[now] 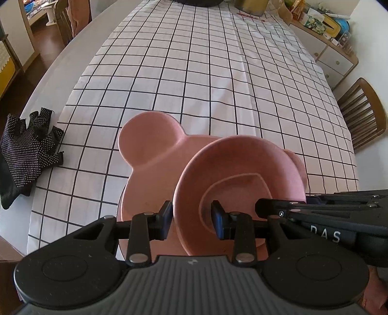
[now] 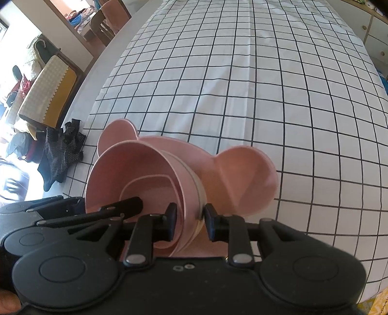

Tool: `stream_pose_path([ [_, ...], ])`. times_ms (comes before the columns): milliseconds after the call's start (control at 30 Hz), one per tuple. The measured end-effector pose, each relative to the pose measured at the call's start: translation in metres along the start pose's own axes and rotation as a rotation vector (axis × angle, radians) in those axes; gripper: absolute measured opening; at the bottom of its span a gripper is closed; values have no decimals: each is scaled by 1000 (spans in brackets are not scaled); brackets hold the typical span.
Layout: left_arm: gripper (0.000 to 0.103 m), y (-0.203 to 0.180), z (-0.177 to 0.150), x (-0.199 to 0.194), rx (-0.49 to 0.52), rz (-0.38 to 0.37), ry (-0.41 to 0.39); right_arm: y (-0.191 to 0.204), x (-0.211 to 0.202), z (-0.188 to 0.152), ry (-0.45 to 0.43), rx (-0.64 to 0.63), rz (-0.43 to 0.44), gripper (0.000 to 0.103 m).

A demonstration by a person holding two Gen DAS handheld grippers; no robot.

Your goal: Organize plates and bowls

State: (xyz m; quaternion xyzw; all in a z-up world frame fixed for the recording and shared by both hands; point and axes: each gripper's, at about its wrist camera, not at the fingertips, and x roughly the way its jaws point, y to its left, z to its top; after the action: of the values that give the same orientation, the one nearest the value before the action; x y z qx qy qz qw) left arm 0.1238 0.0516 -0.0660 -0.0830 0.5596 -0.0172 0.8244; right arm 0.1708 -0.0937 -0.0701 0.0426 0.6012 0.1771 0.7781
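Note:
A pink bear-shaped plate (image 1: 148,155) with two round ears lies on the checked tablecloth; it also shows in the right wrist view (image 2: 245,179). A pink bowl (image 1: 240,174) is tilted over the plate, its inside facing me. My left gripper (image 1: 191,220) straddles the bowl's left rim, pads a little apart from it. My right gripper (image 2: 189,220) straddles the opposite rim of the bowl (image 2: 145,179), which looks like two nested bowls, and its pads sit close on the wall. The right gripper's fingers (image 1: 315,206) reach in from the right.
Black dotted gloves (image 1: 29,147) lie at the table's left edge, also in the right wrist view (image 2: 63,150). Checked tablecloth (image 1: 206,72) runs far ahead. A wooden chair (image 1: 361,114) and a sideboard (image 1: 334,51) stand right; a metal pot (image 1: 252,7) stands far back.

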Motion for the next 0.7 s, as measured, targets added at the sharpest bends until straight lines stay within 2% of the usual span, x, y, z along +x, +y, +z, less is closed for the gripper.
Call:
stream_pose_path([
  [433,36,2,-7,-13,31,14,-40,8,-16,-10,-52,-27,6,32],
  [567,37,6,-10,-17,19,-5,-45,11,-21,-14,-72,-44,5,33],
  [700,47,9,-12,-23,3,0,-62,12,-27,-18,-93,-55,9,38],
])
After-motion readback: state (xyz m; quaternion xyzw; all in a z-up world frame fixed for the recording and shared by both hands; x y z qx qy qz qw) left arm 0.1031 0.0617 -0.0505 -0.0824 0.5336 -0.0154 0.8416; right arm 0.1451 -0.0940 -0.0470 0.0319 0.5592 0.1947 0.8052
